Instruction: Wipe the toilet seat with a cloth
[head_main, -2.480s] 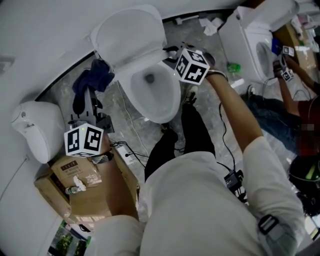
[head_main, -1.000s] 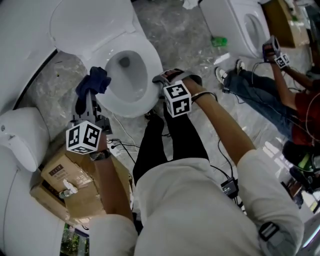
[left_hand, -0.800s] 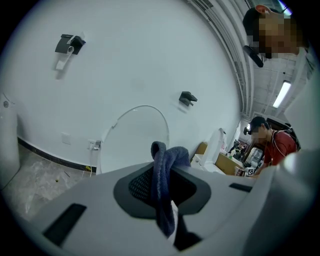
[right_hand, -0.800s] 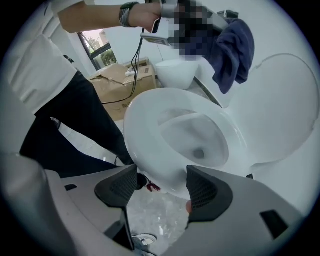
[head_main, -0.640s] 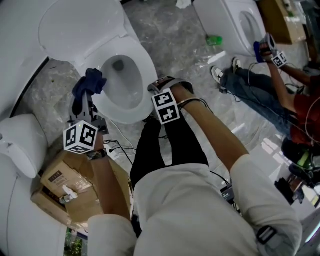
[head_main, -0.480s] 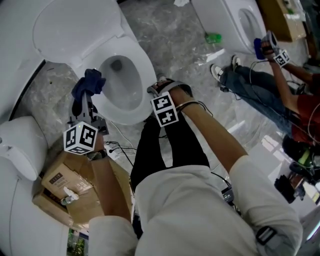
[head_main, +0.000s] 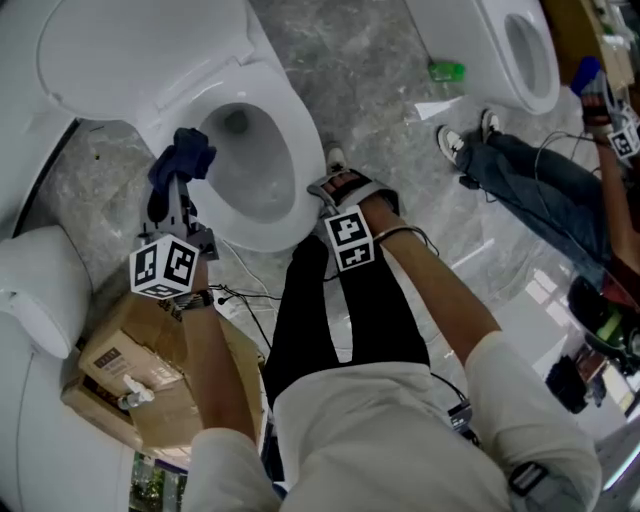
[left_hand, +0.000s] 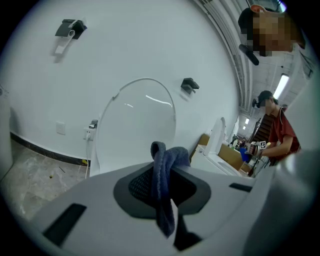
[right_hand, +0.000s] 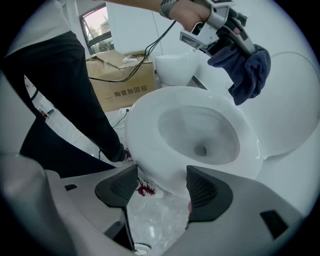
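While the left gripper (head_main: 178, 198) is clamping the blue cloth (head_main: 183, 160) between closed jaws, the cloth is bunching past the tips. Its long axis is running up and down in the left gripper view. It is hanging over the toilet seat (head_main: 290, 150) edge at the head view's upper left. The right gripper (head_main: 338, 190), jaws wide and empty, is hovering by the seat's lower edge.

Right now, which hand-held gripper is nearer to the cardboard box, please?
Left. The left hand-held gripper is beside the cardboard box; the right hand-held gripper is across the person's legs.
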